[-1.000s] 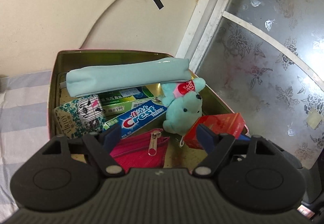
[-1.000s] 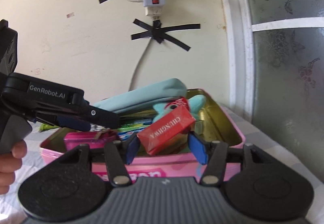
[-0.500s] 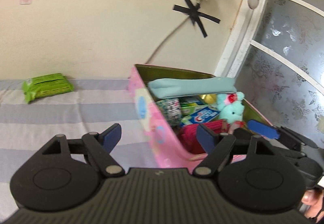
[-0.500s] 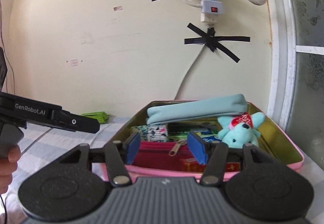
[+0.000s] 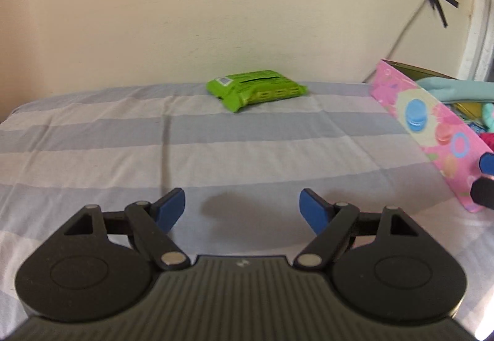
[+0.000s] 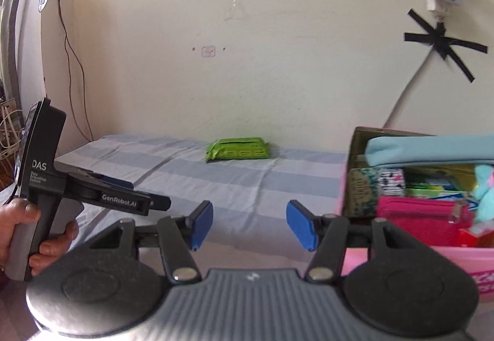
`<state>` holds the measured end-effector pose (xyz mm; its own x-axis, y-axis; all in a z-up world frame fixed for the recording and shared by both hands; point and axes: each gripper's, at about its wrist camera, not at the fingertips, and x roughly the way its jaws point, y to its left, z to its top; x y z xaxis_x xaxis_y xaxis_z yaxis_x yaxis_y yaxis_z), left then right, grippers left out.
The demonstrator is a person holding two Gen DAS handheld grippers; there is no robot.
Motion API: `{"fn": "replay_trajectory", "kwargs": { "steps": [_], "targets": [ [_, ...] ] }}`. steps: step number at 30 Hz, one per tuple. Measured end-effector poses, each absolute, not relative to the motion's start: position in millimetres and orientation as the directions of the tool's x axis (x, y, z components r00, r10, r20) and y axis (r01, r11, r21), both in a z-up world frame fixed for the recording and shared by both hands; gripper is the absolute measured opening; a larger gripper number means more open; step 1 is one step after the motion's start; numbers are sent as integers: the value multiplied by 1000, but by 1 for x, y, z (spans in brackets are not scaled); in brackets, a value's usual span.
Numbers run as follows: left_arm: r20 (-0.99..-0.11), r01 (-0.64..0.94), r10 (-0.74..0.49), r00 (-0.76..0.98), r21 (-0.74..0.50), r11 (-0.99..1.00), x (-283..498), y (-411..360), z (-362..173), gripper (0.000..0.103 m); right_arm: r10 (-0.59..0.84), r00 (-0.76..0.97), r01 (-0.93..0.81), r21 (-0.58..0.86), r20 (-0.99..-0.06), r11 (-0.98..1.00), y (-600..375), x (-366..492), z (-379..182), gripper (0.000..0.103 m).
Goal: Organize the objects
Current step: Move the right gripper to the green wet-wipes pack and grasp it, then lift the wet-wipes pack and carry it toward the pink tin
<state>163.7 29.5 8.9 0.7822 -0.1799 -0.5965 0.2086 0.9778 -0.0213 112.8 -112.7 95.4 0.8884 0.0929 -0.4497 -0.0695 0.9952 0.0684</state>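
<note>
The green wipes packet (image 5: 257,89) lay flat on the striped bedsheet (image 5: 216,137), close to the cream wall (image 5: 216,17) and well apart from both grippers; in the right wrist view it (image 6: 238,149) sat at the far edge of the bed, left of the pink tin box (image 6: 463,260). The box stood at the right end of the bed, its flowered side wall (image 5: 432,128) facing the left camera. Inside it, a pale blue pencil case (image 6: 432,148) rested across the top, above a magenta zip pouch (image 6: 423,222), a patterned green pack (image 6: 359,186), a teal plush toy (image 6: 484,186) and a red carton (image 6: 475,237) at the near right corner.

The left gripper (image 5: 241,208) hovered low over the sheet, aimed level toward the packet, its blue pads (image 5: 171,208) spread wide with nothing between them. Seen from the right wrist, it (image 6: 145,197) was held out horizontally by the person's left hand (image 6: 37,233) wrapped round its grey handle. The right gripper (image 6: 249,225) was level too, just left of the box's near corner, pads (image 6: 202,225) apart and holding nothing. Its blue tip (image 5: 487,163) showed at the far right of the left view, beside the box wall
</note>
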Motion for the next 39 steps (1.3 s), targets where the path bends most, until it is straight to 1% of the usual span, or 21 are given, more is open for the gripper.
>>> {"fn": "replay_trajectory", "kwargs": {
  "steps": [2,3,4,7,10,11,12,15,18,23,24,25,28,30,32,35,39],
  "targets": [
    [-591,144,-141,794,-42,989,171,46,6,83,118,870,-83,95,-478,992,-101,135,88,57],
    [-594,106,-124,795,-65,992,174,56,3,83,129,860,-81,119,-494,990,-97,149,83,61],
    [-608,74,-112,786,-88,993,177,63,-1,83,139,851,-75,144,-506,987,-94,161,80,67],
    [-590,32,-110,800,-141,990,175,76,5,83,157,835,-52,208,-527,977,-84,206,68,84],
    [-598,22,-113,794,-158,987,176,83,6,85,125,839,-26,190,-530,982,-76,255,65,91],
    [-598,25,-125,791,-174,984,178,84,6,89,116,839,-19,184,-532,983,-74,272,64,95],
    [-599,24,-127,790,-178,984,179,84,6,89,115,837,-16,185,-536,983,-72,288,64,101],
    [-603,21,-126,787,-178,984,182,84,5,90,78,830,26,177,-553,984,-67,340,61,103],
    [-606,26,-141,783,-194,981,185,85,3,94,75,810,46,191,-582,981,-64,383,56,103],
    [-609,20,-159,777,-228,973,188,90,2,95,-26,768,86,64,-640,994,-58,434,36,103],
    [-609,19,-164,776,-238,971,189,91,3,95,-27,759,89,61,-651,994,-60,439,31,103],
    [-609,17,-168,775,-246,969,189,92,3,95,-3,738,89,93,-674,992,-65,444,27,103],
    [-607,13,-171,776,-256,967,188,92,4,96,8,733,72,89,-681,993,-67,443,25,102],
    [-606,14,-167,777,-248,969,188,91,3,96,5,731,48,59,-682,997,-67,437,23,98],
    [-606,17,-168,777,-246,969,188,91,3,96,24,736,35,73,-677,997,-69,425,22,97],
    [-604,22,-181,776,-261,965,190,94,3,96,52,740,-2,75,-671,997,-69,393,22,96],
    [-599,31,-194,777,-271,962,190,96,3,96,104,746,-77,70,-658,995,-69,327,20,97]
  ]
}}
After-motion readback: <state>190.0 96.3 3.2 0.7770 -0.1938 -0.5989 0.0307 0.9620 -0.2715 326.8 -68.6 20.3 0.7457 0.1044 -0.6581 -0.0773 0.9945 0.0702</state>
